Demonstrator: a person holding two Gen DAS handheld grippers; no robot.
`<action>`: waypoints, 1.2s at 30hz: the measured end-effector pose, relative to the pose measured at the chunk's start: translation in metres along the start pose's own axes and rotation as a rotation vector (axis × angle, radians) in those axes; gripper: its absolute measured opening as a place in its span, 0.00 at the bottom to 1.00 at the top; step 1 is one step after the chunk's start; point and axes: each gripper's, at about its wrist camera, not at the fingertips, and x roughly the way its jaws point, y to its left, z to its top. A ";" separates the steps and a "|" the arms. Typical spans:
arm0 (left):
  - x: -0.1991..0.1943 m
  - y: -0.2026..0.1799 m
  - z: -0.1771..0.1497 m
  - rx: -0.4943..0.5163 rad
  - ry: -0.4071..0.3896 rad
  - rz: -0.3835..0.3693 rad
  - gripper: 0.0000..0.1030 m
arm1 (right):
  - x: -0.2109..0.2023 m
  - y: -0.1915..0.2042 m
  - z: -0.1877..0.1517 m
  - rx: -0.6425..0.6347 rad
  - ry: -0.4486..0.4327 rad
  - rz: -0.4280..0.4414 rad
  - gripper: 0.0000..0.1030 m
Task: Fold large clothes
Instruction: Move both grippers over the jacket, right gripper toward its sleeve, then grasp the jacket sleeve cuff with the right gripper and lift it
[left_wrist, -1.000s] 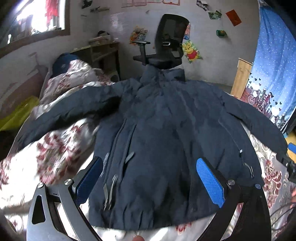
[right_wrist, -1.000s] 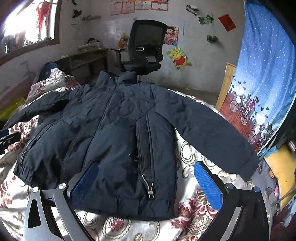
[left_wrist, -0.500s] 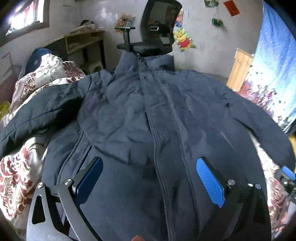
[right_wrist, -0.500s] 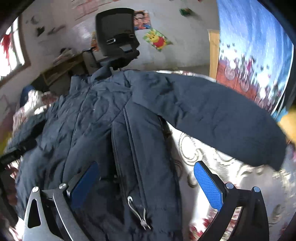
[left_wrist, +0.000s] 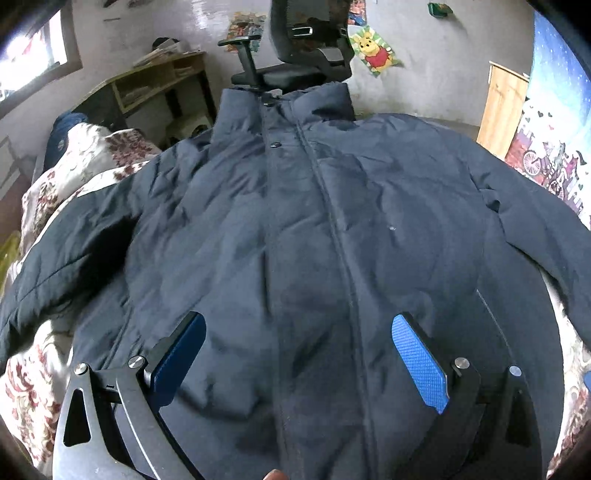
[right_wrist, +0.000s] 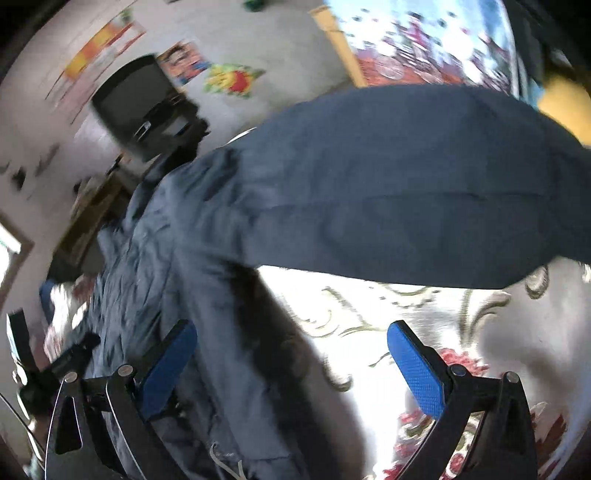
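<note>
A large dark navy padded jacket (left_wrist: 295, 229) lies front up on a bed, zipped, collar at the far end, both sleeves spread out. My left gripper (left_wrist: 299, 354) hovers open over the jacket's lower front, its blue pads either side of the zip line. In the blurred right wrist view the jacket's right sleeve (right_wrist: 406, 192) stretches across the upper frame over the floral bedspread (right_wrist: 406, 314). My right gripper (right_wrist: 291, 362) is open above the gap between the jacket's side hem and that sleeve, holding nothing.
A black office chair (left_wrist: 306, 48) stands beyond the collar, with a wooden desk (left_wrist: 159, 85) to its left. A floral quilt (left_wrist: 74, 162) is heaped on the left of the bed. A blue patterned curtain (left_wrist: 554, 122) hangs on the right.
Both grippers have moved forward and lower over the jacket. The right gripper swung to the right and tilted, so the sleeve now fills its view. Both stayed open.
</note>
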 end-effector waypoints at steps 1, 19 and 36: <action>0.005 -0.005 0.003 0.003 0.007 0.000 0.96 | -0.001 -0.007 0.003 0.026 -0.011 -0.008 1.00; 0.057 -0.081 0.059 -0.118 -0.026 -0.096 0.96 | -0.030 -0.086 0.052 0.264 -0.207 -0.050 0.56; 0.084 -0.094 0.073 -0.128 0.052 -0.184 0.96 | -0.088 -0.001 0.110 -0.164 -0.430 -0.081 0.13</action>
